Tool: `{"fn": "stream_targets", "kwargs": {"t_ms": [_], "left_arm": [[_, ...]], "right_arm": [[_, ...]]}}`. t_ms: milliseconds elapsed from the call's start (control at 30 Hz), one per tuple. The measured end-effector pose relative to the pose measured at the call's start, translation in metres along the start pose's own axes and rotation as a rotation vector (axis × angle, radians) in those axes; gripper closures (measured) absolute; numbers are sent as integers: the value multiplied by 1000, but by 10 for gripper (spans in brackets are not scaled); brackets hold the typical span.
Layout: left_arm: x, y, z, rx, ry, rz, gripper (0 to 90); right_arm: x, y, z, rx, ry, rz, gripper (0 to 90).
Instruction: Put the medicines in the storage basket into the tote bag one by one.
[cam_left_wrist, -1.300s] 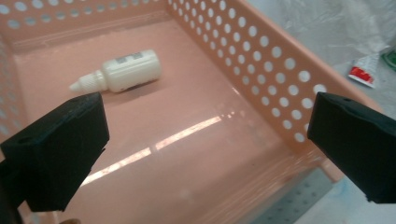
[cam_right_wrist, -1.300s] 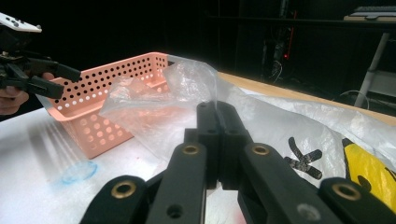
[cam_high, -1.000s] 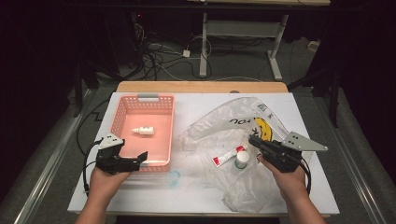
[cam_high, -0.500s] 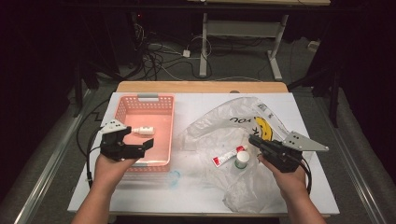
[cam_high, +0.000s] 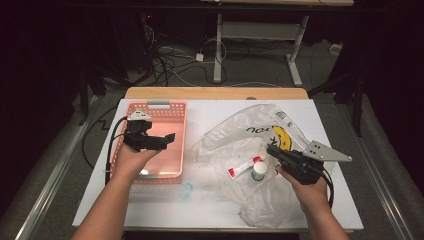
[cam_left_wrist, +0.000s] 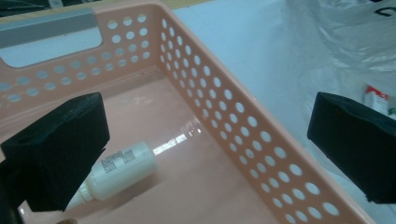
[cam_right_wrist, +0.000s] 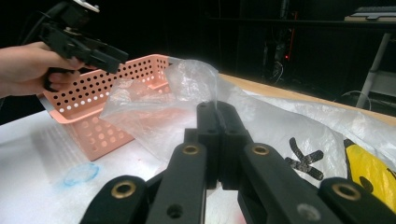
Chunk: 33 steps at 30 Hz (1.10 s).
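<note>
Moved: left hand-held gripper (cam_high: 167, 140) has travelled up over the pink basket (cam_high: 172, 165), jaws wide apart, empty.
Right hand-held gripper (cam_right_wrist: 215, 114): clamped on plastic bag (cam_right_wrist: 187, 84).
Half-hidden: white bottle (cam_left_wrist: 123, 165), behind a jaw.

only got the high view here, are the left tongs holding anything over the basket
observer: no, in the left gripper view the left tongs stand wide open with nothing between them.
operator: anything in the basket under them
observer: a white bottle lies on its side on the floor of the pink basket.
operator: and the right tongs
observer: the right tongs are shut on a fold of the clear plastic bag, which stands up from their tips.
</note>
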<state>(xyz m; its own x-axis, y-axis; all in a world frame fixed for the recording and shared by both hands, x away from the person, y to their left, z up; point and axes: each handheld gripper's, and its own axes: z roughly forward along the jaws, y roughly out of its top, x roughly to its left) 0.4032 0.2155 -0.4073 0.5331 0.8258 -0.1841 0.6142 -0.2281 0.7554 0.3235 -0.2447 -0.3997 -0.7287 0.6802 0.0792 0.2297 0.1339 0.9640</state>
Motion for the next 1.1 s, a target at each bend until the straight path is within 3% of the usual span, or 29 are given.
{"fn": "stream_targets", "kwargs": {"t_ms": [100, 400, 767, 1100], "left_arm": [[7, 1, 4, 8, -6, -28, 0], [26, -2, 15, 95, 13, -80, 0], [42, -4, 37, 260, 36, -88, 5], [50, -7, 48, 340, 57, -108, 36]], "right_arm": [[0, 0, -1, -2, 4, -2, 900], [0, 0, 0, -2, 7, 2, 900], [1, -1, 4, 9, 5, 3, 900], [1, -2, 4, 15, 18, -7, 900]]}}
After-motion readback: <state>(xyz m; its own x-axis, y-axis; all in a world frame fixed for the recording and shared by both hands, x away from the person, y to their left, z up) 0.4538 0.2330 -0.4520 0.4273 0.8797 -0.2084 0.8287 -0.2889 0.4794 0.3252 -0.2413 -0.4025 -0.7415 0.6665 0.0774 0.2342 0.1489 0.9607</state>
